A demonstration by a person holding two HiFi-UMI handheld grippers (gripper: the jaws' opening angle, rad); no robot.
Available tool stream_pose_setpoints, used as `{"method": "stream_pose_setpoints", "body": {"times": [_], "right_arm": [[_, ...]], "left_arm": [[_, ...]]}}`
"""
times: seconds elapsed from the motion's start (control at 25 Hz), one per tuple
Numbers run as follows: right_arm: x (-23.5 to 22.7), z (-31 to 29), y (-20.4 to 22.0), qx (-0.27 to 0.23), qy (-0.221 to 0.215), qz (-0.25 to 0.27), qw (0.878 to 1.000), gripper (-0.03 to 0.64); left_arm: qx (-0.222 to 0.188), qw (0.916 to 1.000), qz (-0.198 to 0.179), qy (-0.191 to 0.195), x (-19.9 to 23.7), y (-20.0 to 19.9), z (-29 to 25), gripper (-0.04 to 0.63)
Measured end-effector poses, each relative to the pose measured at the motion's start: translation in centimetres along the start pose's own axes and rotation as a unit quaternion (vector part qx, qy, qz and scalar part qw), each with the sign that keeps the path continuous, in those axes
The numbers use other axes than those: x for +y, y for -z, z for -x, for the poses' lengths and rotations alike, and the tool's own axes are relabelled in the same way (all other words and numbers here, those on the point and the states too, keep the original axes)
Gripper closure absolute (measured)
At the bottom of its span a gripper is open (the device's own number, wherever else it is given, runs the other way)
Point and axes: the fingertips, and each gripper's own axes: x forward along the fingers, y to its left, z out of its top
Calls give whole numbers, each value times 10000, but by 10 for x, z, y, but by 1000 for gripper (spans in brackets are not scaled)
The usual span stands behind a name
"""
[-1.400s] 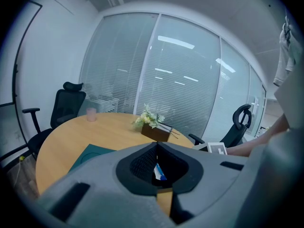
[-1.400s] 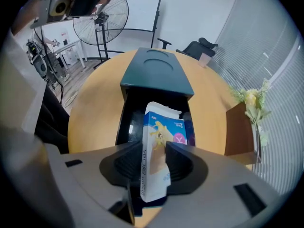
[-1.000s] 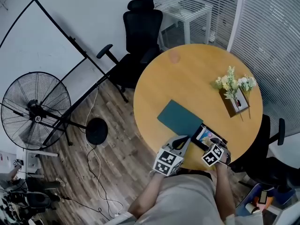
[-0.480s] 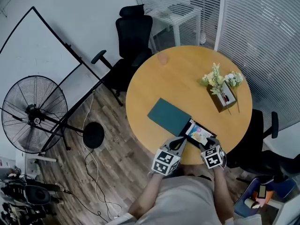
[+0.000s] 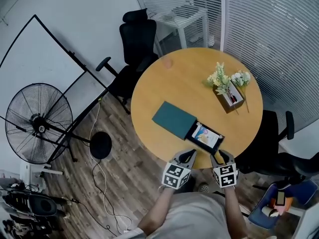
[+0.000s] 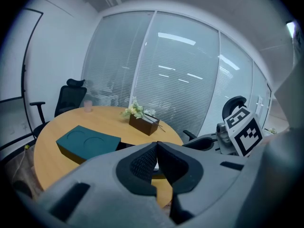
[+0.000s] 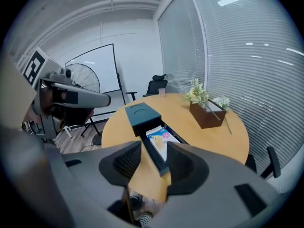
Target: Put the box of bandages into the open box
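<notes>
A bandage box [image 5: 204, 135], printed in bright colours, lies flat in the pulled-out black tray of the open box [image 5: 173, 119], whose teal sleeve sits just behind it. By the look of it the placing is done.

Both tools hang just off the counter's near edge, clear of the tray. The left hand-held gripper [image 5: 188, 156] has its jaws pressed together with nothing between them. The right hand-held gripper [image 5: 219, 157] has its jaws parted, also empty, pointing at the tray's near end.

The risk, as I judge it: the tray reaches close to the counter edge, so a careless nudge from either tool could shove it askew or toward the drop.

The counter [image 5: 189, 73] is round, pale wood. A planter [image 5: 227, 91] of flowers stands well apart from the box. Around it are a black chair [image 5: 137, 31], a fan [image 5: 37, 123], a whiteboard, window blinds and a wood floor.
</notes>
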Motion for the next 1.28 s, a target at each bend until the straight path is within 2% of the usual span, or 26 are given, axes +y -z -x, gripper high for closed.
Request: {"method": "stream_pose_setpoints", "body": {"times": [0.48, 0.72, 0.92, 1.16, 1.28], "right_arm": [[15, 48, 30, -228, -246, -207, 9992, 466], [20, 61, 49, -419, -403, -238, 9980, 474], [16, 70, 59, -520, -383, -355, 9973, 474], [17, 78, 64, -583, -325, -393, 9970, 483], [20, 82, 62, -621, -331, -347, 9969, 505]], "left_arm": [[-71, 9993, 168, -332, -38, 23, 22, 584], [-68, 9989, 87, -464, -54, 45, 27, 584], [174, 9991, 61, -395, -72, 78, 30, 584], [-5, 9989, 87, -468, -71, 71, 36, 584], [37, 9990, 144, -420, -72, 75, 38, 584]]}}
